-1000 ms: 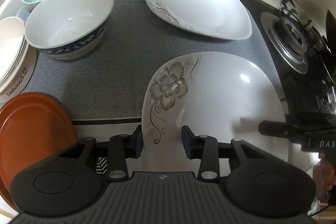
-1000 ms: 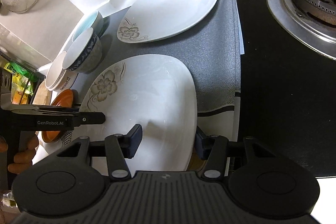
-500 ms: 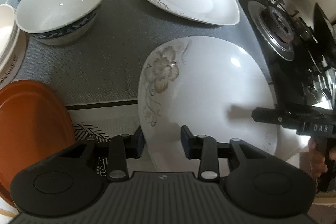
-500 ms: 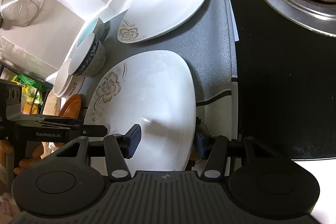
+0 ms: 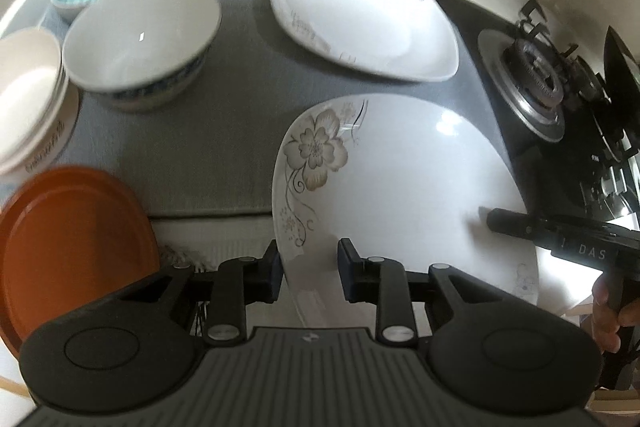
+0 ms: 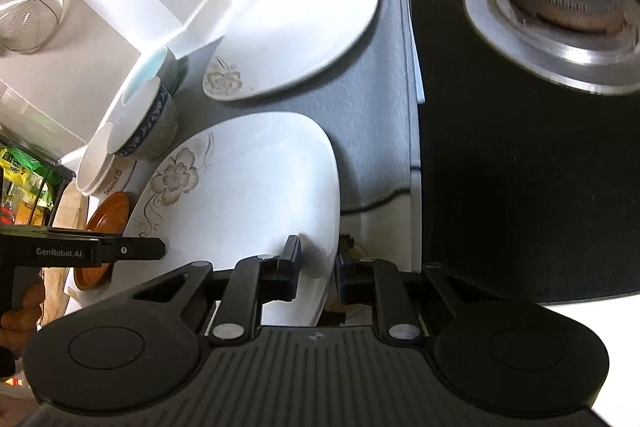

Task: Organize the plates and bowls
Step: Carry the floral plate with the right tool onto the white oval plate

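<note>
Two hand-held grippers, left (image 5: 308,269) and right (image 6: 316,269), have just closed, pinching the flowered plate's (image 5: 400,187) rim.

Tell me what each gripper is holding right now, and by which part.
Both hold the flowered white plate by its near rim: the left gripper at the flowered corner, the right gripper, whose jaws have just been closing, at the opposite corner.
</note>
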A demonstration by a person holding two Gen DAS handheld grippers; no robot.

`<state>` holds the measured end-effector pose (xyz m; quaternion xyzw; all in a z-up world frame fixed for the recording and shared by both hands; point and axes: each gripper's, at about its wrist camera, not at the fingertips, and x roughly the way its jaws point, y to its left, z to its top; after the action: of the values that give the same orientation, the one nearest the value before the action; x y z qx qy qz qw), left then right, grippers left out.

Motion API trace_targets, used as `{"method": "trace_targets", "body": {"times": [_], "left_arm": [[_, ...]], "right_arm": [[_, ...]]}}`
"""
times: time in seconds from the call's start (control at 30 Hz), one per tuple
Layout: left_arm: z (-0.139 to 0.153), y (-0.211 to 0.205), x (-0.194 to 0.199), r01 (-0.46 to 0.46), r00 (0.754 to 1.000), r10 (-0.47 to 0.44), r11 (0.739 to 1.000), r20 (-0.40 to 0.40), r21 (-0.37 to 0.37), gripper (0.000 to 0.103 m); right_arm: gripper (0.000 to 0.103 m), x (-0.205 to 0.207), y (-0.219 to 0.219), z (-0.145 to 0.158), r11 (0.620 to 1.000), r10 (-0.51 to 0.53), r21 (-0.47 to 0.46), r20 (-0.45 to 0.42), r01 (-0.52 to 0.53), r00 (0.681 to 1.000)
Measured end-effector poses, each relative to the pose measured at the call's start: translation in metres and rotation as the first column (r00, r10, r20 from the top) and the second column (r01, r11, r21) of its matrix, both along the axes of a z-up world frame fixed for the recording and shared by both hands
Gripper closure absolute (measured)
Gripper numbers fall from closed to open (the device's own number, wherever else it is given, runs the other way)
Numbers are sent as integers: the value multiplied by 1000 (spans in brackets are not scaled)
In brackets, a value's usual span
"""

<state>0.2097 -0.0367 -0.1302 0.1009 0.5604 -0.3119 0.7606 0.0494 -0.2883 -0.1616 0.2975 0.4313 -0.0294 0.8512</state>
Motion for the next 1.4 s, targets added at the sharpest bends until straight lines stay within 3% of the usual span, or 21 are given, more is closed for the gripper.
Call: {"method": "trace_targets", "body": {"times": [0.47, 0.87, 1.4], "left_arm": [[23, -34, 24, 9, 997, -7, 999, 77, -35, 71], [20, -68, 63, -31, 994, 36, 998, 108, -53, 71], [13, -88, 102, -63, 994, 66, 997, 89, -35, 70]], "right_arm": [[85, 16, -24, 25, 997, -67, -36, 47, 69, 997], [85, 57, -49, 29, 992, -94, -74, 66, 99, 993], [84, 101, -70, 21, 990, -113, -80, 33, 115, 993]]}}
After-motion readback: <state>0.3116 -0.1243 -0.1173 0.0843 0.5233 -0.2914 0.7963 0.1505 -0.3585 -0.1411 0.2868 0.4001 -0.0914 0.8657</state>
